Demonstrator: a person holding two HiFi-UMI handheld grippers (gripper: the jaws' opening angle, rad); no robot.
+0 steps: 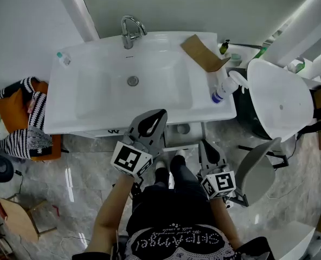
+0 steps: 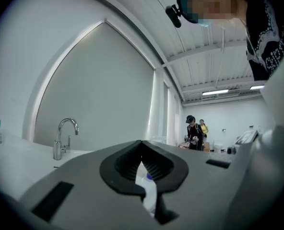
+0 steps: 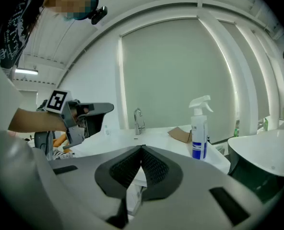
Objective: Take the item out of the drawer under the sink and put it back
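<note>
Glossy grey marble flooring point(image 1: 79, 172) is seen beneath the left gripper point(image 1: 151, 121), a pale grey wall point(image 1: 204, 4) ahead. A white moulded chair point(image 1: 280, 104) is set right of it.

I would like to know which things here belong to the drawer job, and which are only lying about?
Job:
drawer under the sink
left gripper
right gripper

Lying about:
spray bottle
cardboard piece
small bottle
striped cloth

Two distant people point(image 2: 195, 134) too small, striped cloth point(image 1: 33, 118) cut off left

basin point(image 1: 95, 99) open, spray bottle point(image 1: 224, 88) on right
</note>
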